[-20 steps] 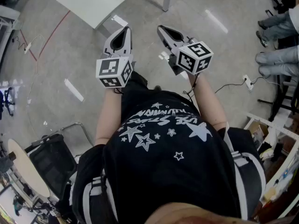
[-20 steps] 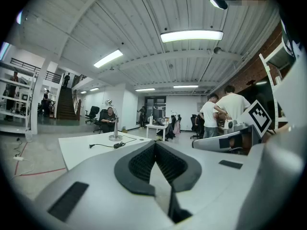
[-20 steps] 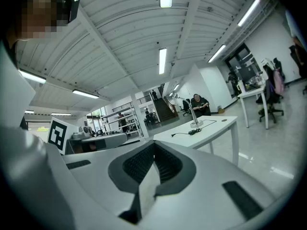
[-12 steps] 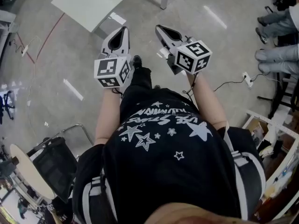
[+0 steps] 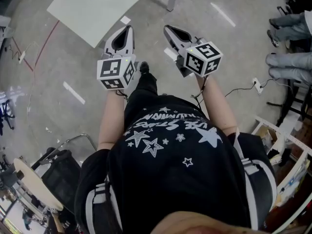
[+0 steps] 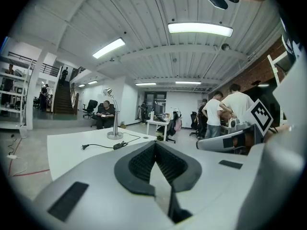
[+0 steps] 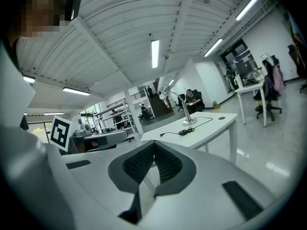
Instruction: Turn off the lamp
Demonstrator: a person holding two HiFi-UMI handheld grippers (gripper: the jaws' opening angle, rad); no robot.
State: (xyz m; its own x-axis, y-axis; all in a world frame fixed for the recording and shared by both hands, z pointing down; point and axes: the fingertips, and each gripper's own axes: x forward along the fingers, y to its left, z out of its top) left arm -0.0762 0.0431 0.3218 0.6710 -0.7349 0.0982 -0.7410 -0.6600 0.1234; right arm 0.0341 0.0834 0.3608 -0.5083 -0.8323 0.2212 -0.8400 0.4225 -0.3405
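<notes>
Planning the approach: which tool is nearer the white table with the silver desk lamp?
Left. Left tool by the white table edge; right tool farther off, to its right.

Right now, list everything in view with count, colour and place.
table: one, white, ahead of both grippers
lamp: one, silver, standing on the table
cord: one, black, lying on the table beside the lamp
seated person: one, dark clothes, behind the lamp
standing people: two, white shirts, right side of the left gripper view
power strip: one, white, floor at right
left gripper: one, grey, jaws shut, empty
right gripper: one, grey, jaws shut, empty
</notes>
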